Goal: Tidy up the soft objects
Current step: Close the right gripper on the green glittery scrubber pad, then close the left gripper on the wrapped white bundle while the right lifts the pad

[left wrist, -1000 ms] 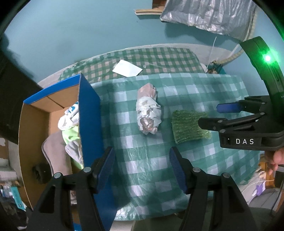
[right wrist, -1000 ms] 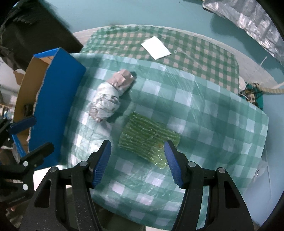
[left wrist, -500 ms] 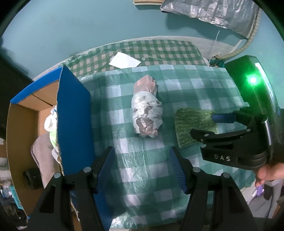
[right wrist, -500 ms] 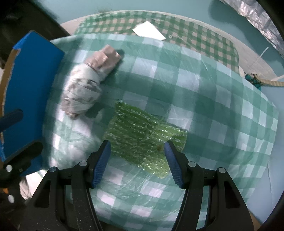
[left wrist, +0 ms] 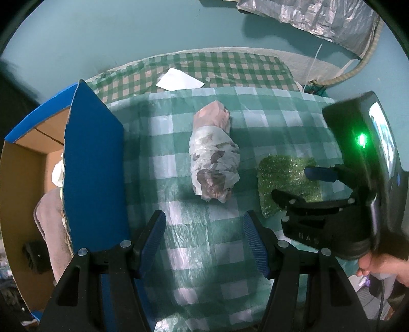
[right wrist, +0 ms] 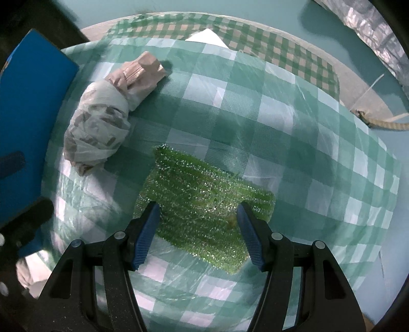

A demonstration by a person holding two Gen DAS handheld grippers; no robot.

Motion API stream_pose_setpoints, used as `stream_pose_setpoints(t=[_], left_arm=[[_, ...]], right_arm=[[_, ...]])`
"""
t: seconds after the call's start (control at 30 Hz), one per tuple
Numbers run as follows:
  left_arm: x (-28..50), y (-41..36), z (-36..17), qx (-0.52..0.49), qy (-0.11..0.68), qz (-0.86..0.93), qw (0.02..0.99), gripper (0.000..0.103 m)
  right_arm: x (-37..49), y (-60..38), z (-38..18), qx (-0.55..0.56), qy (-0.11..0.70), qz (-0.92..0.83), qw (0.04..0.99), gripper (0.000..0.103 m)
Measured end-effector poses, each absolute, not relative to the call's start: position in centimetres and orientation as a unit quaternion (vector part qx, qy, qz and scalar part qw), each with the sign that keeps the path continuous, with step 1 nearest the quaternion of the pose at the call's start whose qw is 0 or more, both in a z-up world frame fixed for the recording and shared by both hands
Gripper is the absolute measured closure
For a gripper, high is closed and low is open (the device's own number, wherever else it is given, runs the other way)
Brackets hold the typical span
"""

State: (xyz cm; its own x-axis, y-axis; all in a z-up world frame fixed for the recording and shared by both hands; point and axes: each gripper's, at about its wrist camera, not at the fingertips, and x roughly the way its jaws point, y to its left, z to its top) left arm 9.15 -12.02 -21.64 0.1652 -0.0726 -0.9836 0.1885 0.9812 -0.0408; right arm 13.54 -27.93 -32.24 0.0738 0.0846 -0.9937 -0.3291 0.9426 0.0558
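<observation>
A glittery green scrub pad lies flat on the green checked tablecloth. My right gripper is open, its jaws on either side of the pad's near part, low over it; it also shows in the left wrist view over the pad. A white-and-pink wrapped soft bundle lies left of the pad, also in the right wrist view. My left gripper is open and empty, short of the bundle. A blue cardboard box holding soft items stands at the left.
A white paper sheet lies on a second checked cloth behind the table. A silver foil sheet hangs on the teal wall at the back right. The table's front edge is just under my left gripper.
My right gripper has come down and forward until its open jaws straddle the green pad. My left gripper has moved closer to the wrapped bundle. Neither object has moved.
</observation>
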Motion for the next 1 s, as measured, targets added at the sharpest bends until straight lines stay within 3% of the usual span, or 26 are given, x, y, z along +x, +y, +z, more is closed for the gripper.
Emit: stream_pose_setpoints(t=[0.17,0.23,0.33,0.37,0.6,1.0], left_arm=[[9.8,-11.9,-21.6,0.04,0.641,-0.089,0.761,0.038],[10.1,-11.9,-21.5,0.039,0.641,-0.09,0.761,0.036],[10.6,-11.9,-21.4,0.034,0.639,-0.093,0.763,0.03],[10.8,-11.9,-21.4,0.033,0.638,-0.094,0.764,0.03],[12.6,-12.5,-21.5,0.027,0.639,-0.104,0.761,0.023],[16.4,-13.4,-24.0,0.005,0.662,-0.095,0.743,0.022]], right_arm=[[12.6,-27.2,-32.3,-0.126,0.65,0.146,0.735,0.04],[12.4,-27.4,-32.2,-0.125,0.647,0.145,0.738,0.045],[12.4,-27.5,-31.9,-0.125,0.644,0.148,0.74,0.075],[12.5,-27.7,-31.8,-0.122,0.645,0.148,0.74,0.089],[13.6,-29.6,-31.2,-0.068,0.65,0.151,0.742,0.093],[15.0,-31.9,-29.2,-0.021,0.638,0.143,0.756,0.093]])
